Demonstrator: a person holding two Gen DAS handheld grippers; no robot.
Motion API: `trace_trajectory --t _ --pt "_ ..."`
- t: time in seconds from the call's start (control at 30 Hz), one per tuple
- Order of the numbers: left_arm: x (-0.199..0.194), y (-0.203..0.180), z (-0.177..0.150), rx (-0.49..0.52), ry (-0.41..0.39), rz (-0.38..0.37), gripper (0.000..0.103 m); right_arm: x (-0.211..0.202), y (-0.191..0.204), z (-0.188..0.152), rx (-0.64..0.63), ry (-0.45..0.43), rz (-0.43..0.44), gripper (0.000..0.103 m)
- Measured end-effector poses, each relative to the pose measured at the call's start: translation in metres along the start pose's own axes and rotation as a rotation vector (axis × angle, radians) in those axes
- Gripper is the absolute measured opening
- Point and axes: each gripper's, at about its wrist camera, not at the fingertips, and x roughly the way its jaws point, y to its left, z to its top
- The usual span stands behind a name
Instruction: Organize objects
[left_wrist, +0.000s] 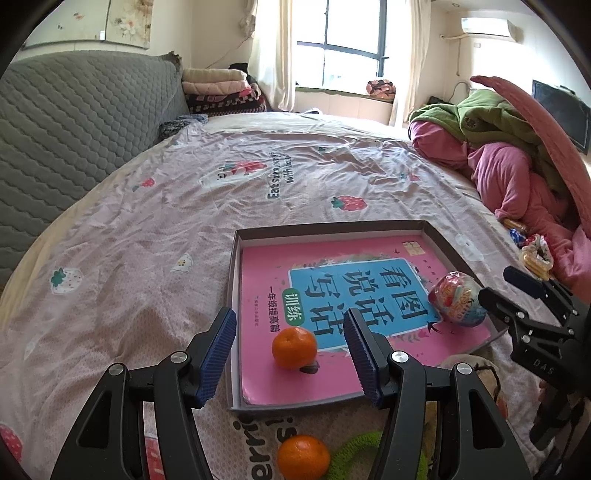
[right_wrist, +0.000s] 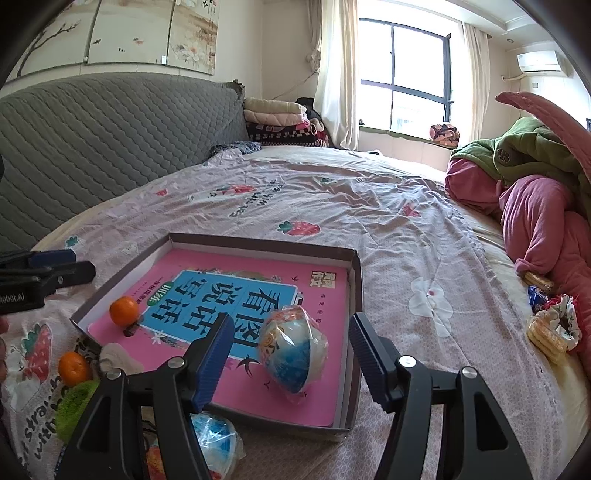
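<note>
Resting in box (left_wrist: 236, 280), tangerine (left_wrist: 294, 347), wrapped bowl (right_wrist: 293, 350), both tongs agape

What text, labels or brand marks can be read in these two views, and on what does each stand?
"看图说话写话" on the pink book in the box, seen upside down.
"训练" on the book's green badge.
"DAS" on the right claw body.
"...obot.AI" on the left claw body, start cut off.
"strawb... with" on the bedsheet, partly hidden.
Book's small print and snack wrapper print: too blurred to read.
</note>
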Motion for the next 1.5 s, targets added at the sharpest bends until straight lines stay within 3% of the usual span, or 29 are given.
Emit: trace_trajectory --t 1.5 --pt "-0.043 -0.024 -0.06 0.055 0.033 -0.034 0.062 -0.041 0.015 -0.01 0.025 -0.057 0.052 0.064"
